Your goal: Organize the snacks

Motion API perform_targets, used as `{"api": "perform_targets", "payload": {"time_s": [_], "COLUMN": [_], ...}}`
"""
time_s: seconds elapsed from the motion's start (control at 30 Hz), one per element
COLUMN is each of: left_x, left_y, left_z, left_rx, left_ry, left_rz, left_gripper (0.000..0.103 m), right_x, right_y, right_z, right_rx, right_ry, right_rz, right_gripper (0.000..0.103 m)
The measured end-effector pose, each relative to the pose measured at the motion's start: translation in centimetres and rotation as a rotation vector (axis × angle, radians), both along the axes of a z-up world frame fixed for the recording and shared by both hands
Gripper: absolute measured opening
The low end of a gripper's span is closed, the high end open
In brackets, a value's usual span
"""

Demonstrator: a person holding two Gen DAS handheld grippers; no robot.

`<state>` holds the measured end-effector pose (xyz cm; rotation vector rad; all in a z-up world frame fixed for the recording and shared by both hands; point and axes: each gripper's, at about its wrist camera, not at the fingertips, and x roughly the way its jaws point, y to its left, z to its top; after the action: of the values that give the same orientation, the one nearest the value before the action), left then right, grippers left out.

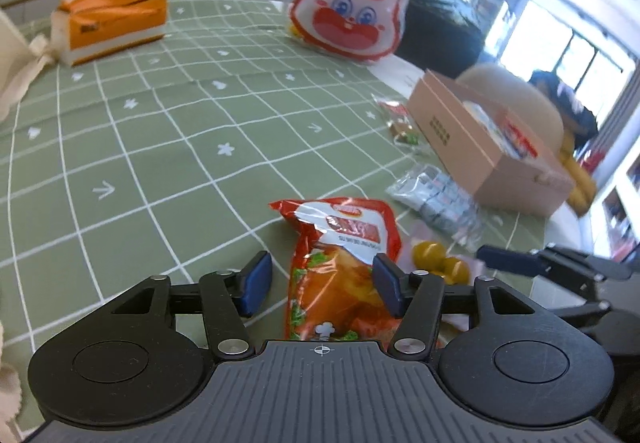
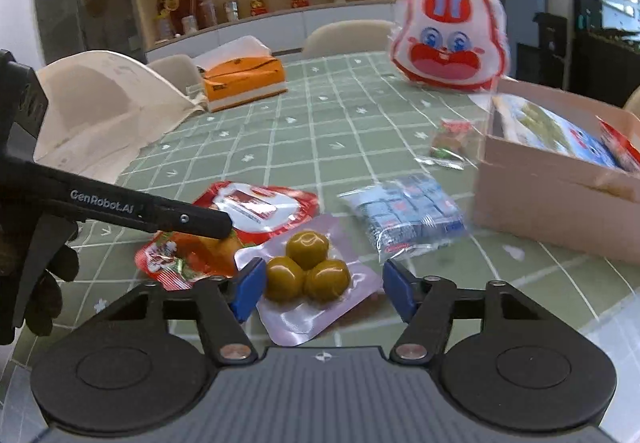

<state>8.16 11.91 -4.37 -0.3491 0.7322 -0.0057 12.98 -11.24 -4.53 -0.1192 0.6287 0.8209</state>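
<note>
Left gripper — jaws apart, straddling the red snack packet on the green checked tablecloth. Right gripper — jaws apart around the vacuum pouch of three olives, beside that packet; cardboard box near.

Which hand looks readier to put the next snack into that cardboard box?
Probably the right. The right gripper is open around the pouch of green-yellow balls, and the cardboard box lies on its side. The left gripper straddles the red snack bag, farther from the box.
</note>
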Motion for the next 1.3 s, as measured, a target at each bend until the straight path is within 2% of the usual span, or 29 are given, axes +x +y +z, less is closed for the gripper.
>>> {"api": "perform_targets", "payload": {"time_s": [0.17,0.27,0.33,0.4,0.5,0.7,0.73,0.83,0.93,1.03,1.1,1.13,1.2,1.23,1.27,1.3], "left_x": [1.2,2.1,1.9,1.4,1.1,1.4,1.4,1.4,1.4,1.0,0.7,0.6,0.5,0.5,0.4,0.4], "left_y": [-0.5,-1.1,-1.9,-3.5,-5.8,-6.0,-5.9,-5.6,-4.9,-4.2,-3.8,-3.6,-3.4,-3.4,-3.3,-3.3], "left_z": [-0.2,0.0,1.1,2.6,3.8,2.0,1.7,1.3,1.2,1.0,0.7,0.7,0.6,0.6,0.6,0.6], "left_rx": [-0.011,-0.036,-0.073,-0.035,0.053,0.022,0.020,0.005,-0.031,-0.055,-0.072,-0.081,-0.097,-0.108,-0.116,-0.123], "left_ry": [-0.027,-0.016,-0.037,-0.079,-0.088,-0.031,-0.022,-0.018,-0.034,-0.048,-0.050,-0.052,-0.057,-0.061,-0.065,-0.068], "left_rz": [0.003,-0.019,-0.046,-0.094,-0.130,-0.103,-0.104,-0.104,-0.091,-0.079,-0.076,-0.075,-0.076,-0.078,-0.081,-0.085], "left_gripper": [0.065,0.062,0.061,0.061,0.061,0.054,0.054,0.054,0.054,0.054,0.054,0.054,0.054,0.054,0.054,0.054], "right_x": [0.6,0.9,0.8,0.6,0.2,0.4,0.4,-0.3,-0.9,0.0,0.6,0.7,0.7,0.5,0.3,0.0], "right_y": [1.0,0.6,0.2,-0.2,-0.6,-2.3,-2.5,-2.2,-0.8,0.7,1.1,1.1,0.9,0.7,0.5,0.3], "right_z": [-0.1,-0.3,-0.3,-0.3,-0.3,-0.2,-0.1,0.3,0.5,0.0,-0.1,0.0,0.1,0.2,0.4,0.5], "right_rx": [0.010,0.023,0.037,0.047,0.051,0.075,0.080,0.039,-0.045,-0.099,-0.096,-0.086,-0.076,-0.070,-0.064,-0.064], "right_ry": [0.038,0.071,0.081,0.087,0.091,0.094,0.089,0.003,-0.079,-0.031,-0.004,-0.002,0.000,-0.001,0.001,0.002], "right_rz": [0.030,0.033,0.037,0.048,0.059,0.046,0.039,0.038,0.090,0.113,0.110,0.105,0.101,0.107,0.116,0.118], "right_gripper": [0.065,0.056,0.056,0.056,0.056,0.055,0.057,0.080,0.082,0.084,0.085,0.085,0.075,0.062,0.058,0.058]}}
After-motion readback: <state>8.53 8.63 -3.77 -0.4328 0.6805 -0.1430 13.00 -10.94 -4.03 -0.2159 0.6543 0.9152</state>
